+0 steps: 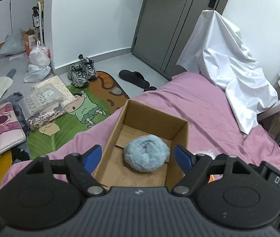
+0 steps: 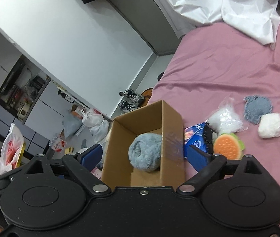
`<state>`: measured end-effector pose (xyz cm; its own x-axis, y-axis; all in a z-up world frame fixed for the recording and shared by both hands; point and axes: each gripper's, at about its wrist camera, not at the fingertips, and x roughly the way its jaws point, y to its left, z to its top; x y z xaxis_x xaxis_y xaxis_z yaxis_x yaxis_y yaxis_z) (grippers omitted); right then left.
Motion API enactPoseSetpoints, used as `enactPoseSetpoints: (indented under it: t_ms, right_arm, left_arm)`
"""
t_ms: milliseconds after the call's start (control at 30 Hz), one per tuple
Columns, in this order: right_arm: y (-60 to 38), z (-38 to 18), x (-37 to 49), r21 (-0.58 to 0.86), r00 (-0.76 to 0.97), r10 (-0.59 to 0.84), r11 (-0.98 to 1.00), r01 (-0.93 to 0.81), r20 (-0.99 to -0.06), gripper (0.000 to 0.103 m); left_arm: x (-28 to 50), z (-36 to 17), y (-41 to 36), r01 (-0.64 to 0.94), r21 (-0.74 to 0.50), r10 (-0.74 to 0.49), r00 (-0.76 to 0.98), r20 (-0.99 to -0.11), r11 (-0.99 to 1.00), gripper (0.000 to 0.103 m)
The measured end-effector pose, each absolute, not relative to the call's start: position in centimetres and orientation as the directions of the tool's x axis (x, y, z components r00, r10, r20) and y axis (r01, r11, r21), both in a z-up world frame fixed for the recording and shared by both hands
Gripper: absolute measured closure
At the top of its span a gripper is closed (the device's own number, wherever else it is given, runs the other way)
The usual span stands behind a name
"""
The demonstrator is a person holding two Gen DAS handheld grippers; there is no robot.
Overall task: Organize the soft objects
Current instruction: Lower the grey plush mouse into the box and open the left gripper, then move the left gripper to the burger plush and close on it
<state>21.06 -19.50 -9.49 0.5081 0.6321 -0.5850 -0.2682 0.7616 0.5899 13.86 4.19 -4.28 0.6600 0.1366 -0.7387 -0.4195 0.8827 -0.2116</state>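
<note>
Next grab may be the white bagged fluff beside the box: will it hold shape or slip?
The white fluff looks light and squashy, so probably collapses when squeezed. Its clear crinkled wrapper may slide between fingers.

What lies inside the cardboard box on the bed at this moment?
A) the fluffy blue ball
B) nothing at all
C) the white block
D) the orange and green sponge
A: the fluffy blue ball rests on the floor of the cardboard box, while the other soft items lie on the pink bedsheet beside it.
</note>
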Motion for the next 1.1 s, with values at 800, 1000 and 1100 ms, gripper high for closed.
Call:
enactPoseSetpoints:
  t_ms: [800, 1000, 1100]
  right_arm:
    - [-31.5, -8.7, 21.1, 0.377, 0.559, 0.451, 0.892, -0.249, -0.696, 0.0]
    - [-32.6, -9.2, 21.9, 0.355, 0.539, 0.452, 0.892, -0.279, -0.711, 0.0]
    - [-33.0, -9.9, 22.5, 0.354, 0.532, 0.447, 0.894, -0.274, -0.719, 0.0]
  left_arm:
    - [14.1, -5.1, -6.2, -0.304, -0.214, 0.056, 0.682, -0.729, 0.928, 0.014]
    - [14.9, -5.8, -7.7, -0.314, -0.198, 0.069, 0.67, -0.739, 0.929, 0.014]
    - [15.3, -6.3, -8.6, -0.307, -0.208, 0.058, 0.676, -0.735, 0.929, 0.014]
